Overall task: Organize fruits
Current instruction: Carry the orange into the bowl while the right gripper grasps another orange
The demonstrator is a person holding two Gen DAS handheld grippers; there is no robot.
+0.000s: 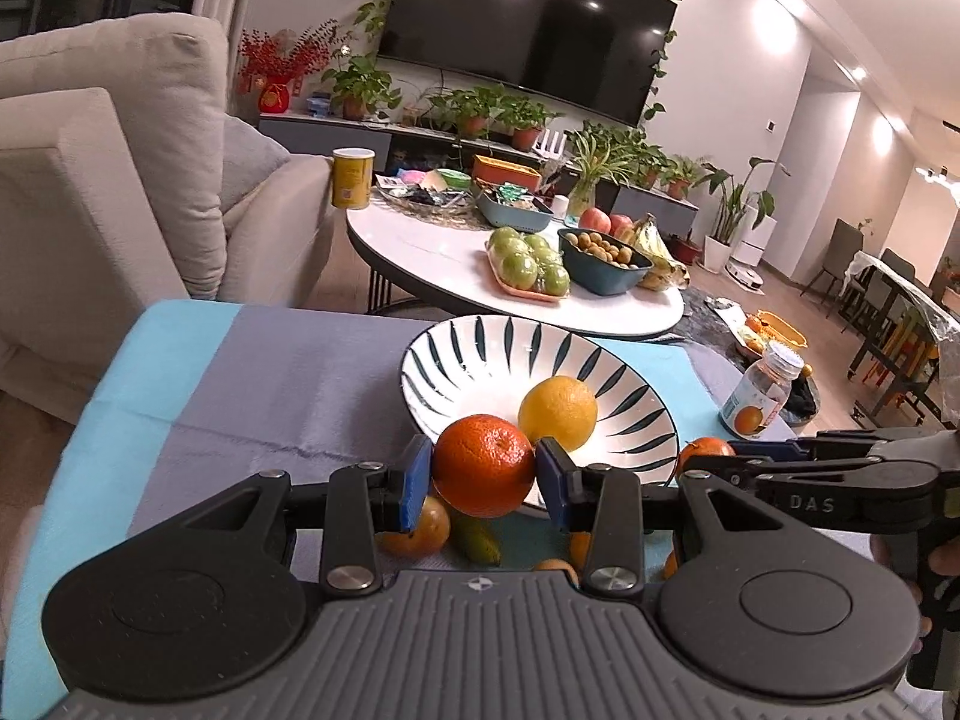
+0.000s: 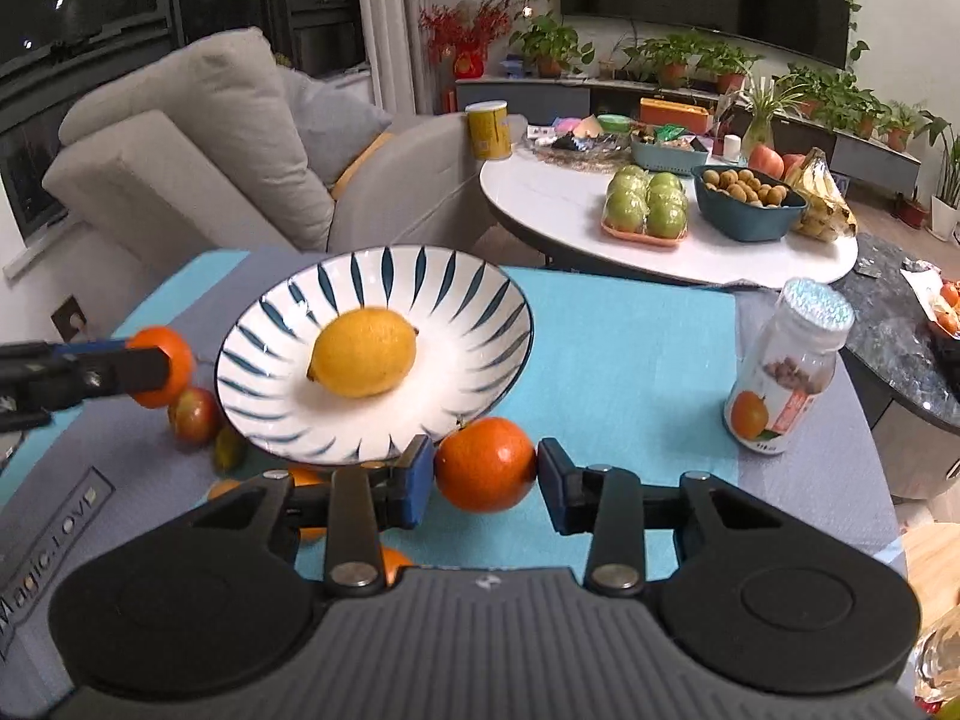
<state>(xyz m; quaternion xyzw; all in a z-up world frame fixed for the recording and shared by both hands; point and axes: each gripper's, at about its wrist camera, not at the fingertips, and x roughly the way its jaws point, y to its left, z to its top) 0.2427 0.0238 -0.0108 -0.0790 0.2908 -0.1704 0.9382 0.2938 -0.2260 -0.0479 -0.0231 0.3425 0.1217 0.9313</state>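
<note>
Item 1: left gripper (image 1: 483, 483), black frame with blue pads. Jaws clamped on a round, deep-orange mandarin (image 1: 483, 465), pads touching it at 3 and 9 o'clock. The fruit is held above the cloth, just in front of the bowl's near rim. In the right wrist view this gripper (image 2: 135, 367) enters from 9 o'clock with the same fruit (image 2: 165, 366) at its tip, left of the bowl.

Item 2: right gripper (image 2: 485, 477), same make. Jaws closed on a second round orange mandarin (image 2: 485, 473), pads pressing both sides. This fruit sits at the bowl's 5 o'clock edge, close to the rim; whether it rests on the cloth cannot be told. In the left wrist view this gripper (image 1: 735, 456) reaches in from 3 o'clock, the fruit (image 1: 705, 450) partly hidden.

Item 3: white ceramic bowl with dark blue radial stripes (image 2: 270, 324), standing on a turquoise and grey cloth (image 2: 630, 348).

Item 4: yellow lemon (image 2: 363, 360), lying in the bowl's centre.

Item 5: loose fruit on the cloth at the bowl's 7 o'clock: a reddish round fruit (image 2: 193, 414), a small green fruit (image 2: 228, 447), further orange pieces (image 2: 306, 477) partly hidden by the gripper.

Item 6: clear bottle with orange-fruit label and silver cap (image 2: 783, 366), upright at 3 o'clock, well apart from the bowl.
</note>
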